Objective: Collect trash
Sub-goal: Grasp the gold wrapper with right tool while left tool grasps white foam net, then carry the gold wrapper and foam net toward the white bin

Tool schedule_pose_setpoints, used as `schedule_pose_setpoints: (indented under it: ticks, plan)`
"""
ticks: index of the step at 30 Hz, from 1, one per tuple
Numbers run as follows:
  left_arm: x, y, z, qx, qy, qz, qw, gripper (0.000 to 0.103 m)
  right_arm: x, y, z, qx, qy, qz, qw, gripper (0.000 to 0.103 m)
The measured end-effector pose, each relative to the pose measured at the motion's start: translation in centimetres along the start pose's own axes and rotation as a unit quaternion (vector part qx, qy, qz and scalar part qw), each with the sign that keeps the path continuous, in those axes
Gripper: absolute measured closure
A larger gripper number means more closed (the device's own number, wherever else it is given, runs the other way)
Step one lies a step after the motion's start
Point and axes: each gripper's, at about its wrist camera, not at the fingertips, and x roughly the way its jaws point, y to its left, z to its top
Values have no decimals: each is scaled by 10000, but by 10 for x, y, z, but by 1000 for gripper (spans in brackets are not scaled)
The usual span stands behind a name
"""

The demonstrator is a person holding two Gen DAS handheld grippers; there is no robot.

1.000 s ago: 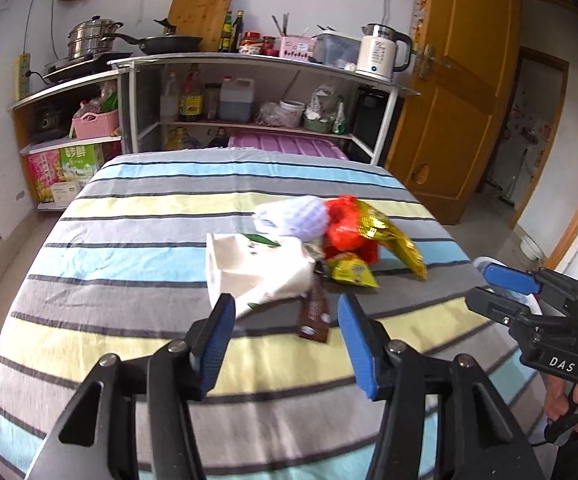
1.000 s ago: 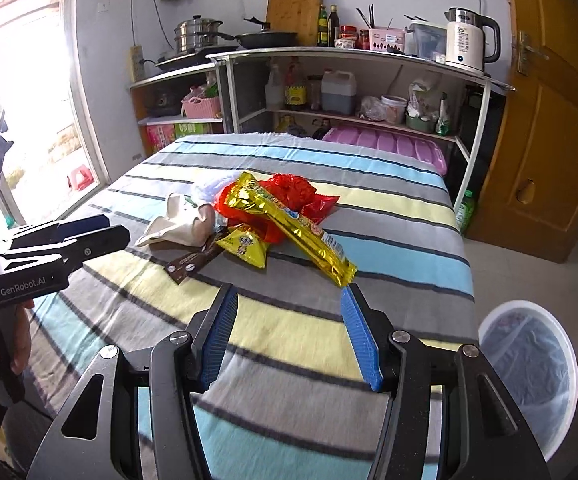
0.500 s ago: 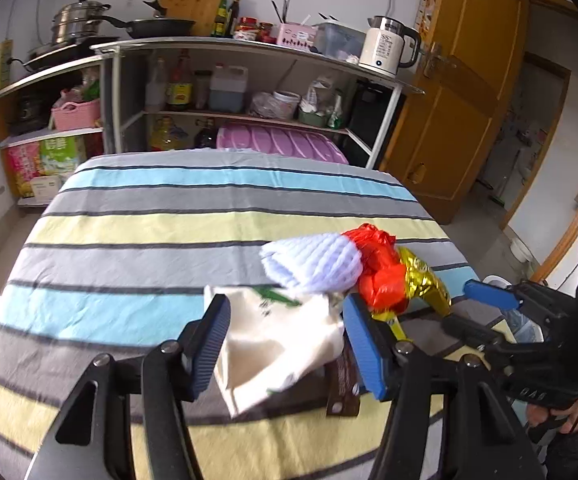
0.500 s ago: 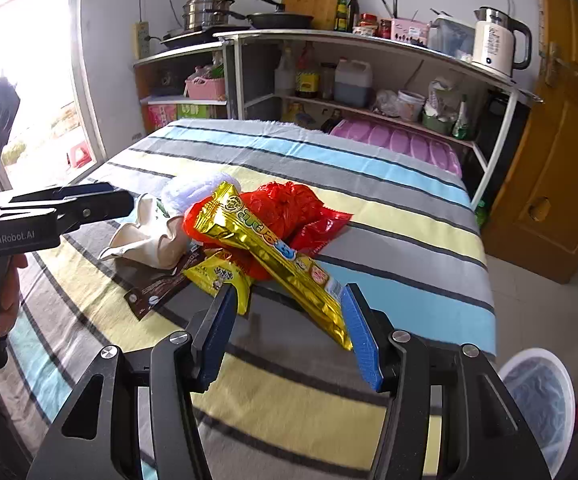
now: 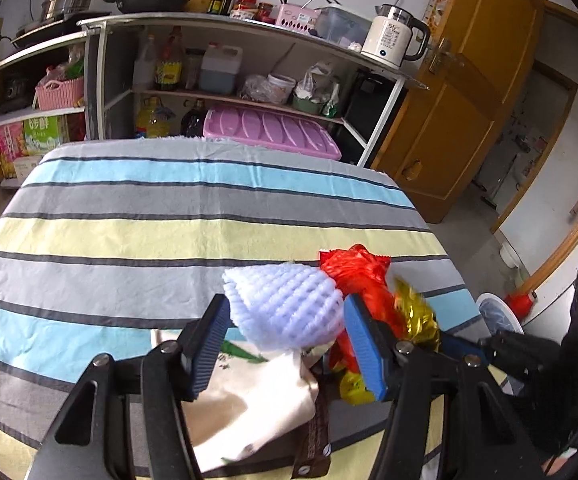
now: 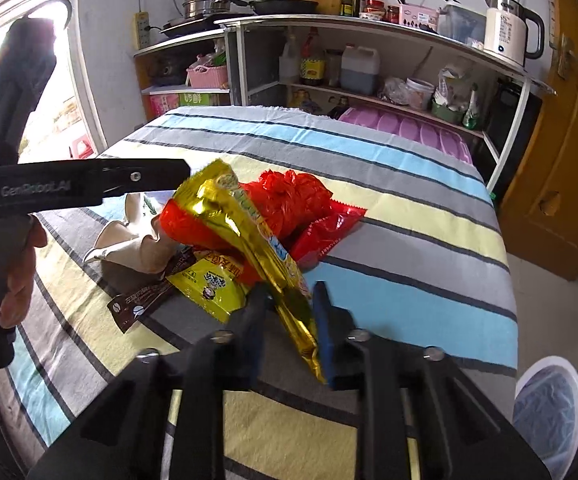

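A heap of trash lies on the striped table (image 5: pixel 137 236). My left gripper (image 5: pixel 287 344) is open with its blue pads on either side of a white foam net sleeve (image 5: pixel 285 308), above a cream paper bag (image 5: pixel 249 404) and a brown wrapper (image 5: pixel 313 440). My right gripper (image 6: pixel 289 336) has its pads closing around the near end of a long gold snack wrapper (image 6: pixel 249 236); a small gap still shows. Red plastic wrappers (image 6: pixel 293 200) and a yellow packet (image 6: pixel 209 284) lie under it.
A white bin with a blue liner (image 6: pixel 549 404) stands on the floor right of the table, also in the left wrist view (image 5: pixel 497 316). Kitchen shelves (image 5: pixel 249 92) with bottles, a kettle and pans stand behind the table. A wooden door (image 5: pixel 461 92) is at the right.
Both grippers moved forward into the heap. The left now straddles the foam sleeve. The right narrowed its jaws around the gold wrapper's end.
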Motion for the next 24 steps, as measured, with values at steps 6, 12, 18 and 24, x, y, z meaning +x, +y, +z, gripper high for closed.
schedule_pose_setpoints:
  ticks: [6, 12, 18, 24]
  plan:
    - [13, -4, 1, -25, 101, 72, 9999, 50, -5, -7, -4, 239, -65, 29, 9997, 96]
    - [18, -13, -3, 152, 131, 94, 9998, 82, -14, -14, -7, 413, -160, 8, 9990, 97]
    - [12, -12, -4, 146, 10, 9, 9999, 90, -20, -20, -11, 526, -200, -30, 9984, 97]
    - [-10, -21, -5, 293, -284, -34, 9992, 91, -30, -26, -17, 658, -267, -95, 9974, 97]
